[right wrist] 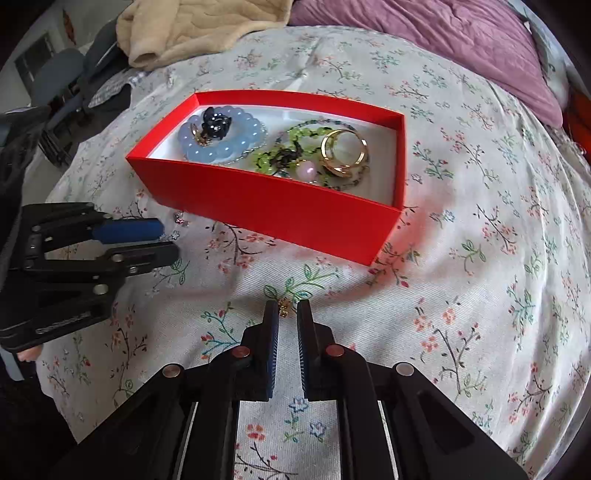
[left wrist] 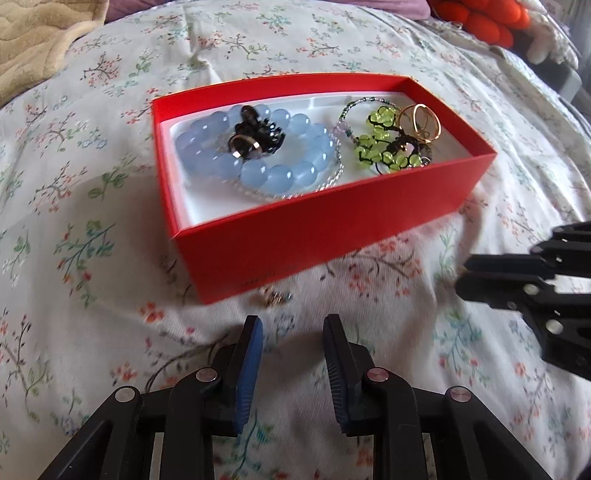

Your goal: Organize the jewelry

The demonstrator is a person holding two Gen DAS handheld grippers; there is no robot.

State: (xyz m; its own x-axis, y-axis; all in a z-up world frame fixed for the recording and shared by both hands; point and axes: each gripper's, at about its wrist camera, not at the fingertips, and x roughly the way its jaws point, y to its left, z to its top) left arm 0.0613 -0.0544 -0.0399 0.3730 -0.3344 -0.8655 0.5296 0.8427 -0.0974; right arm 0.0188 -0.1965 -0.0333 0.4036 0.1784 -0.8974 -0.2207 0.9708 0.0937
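Observation:
A red box (left wrist: pixel 314 236) (right wrist: pixel 280 206) on the floral bedspread holds a blue bead bracelet (left wrist: pixel 295 173) (right wrist: pixel 225 147), a black clip (left wrist: pixel 255 136), a green bead bracelet (left wrist: pixel 384 144) (right wrist: pixel 291 155) and gold rings (left wrist: pixel 421 122) (right wrist: pixel 345 151). A small earring (left wrist: pixel 273 297) (right wrist: pixel 181 218) lies on the bed by the box's near wall, just ahead of my open, empty left gripper (left wrist: pixel 293 325) (right wrist: pixel 166 240). My right gripper (right wrist: pixel 287 308) (left wrist: pixel 465 275) is slightly open, with a small gold earring (right wrist: pixel 283 308) between its fingertips; whether they touch it is unclear.
A beige blanket (right wrist: pixel 192 29) and a purple pillow (right wrist: pixel 443 40) lie at the back of the bed. An orange knitted object (left wrist: pixel 476 18) sits at the far right. A chair (right wrist: pixel 55 81) stands beyond the bed's left edge.

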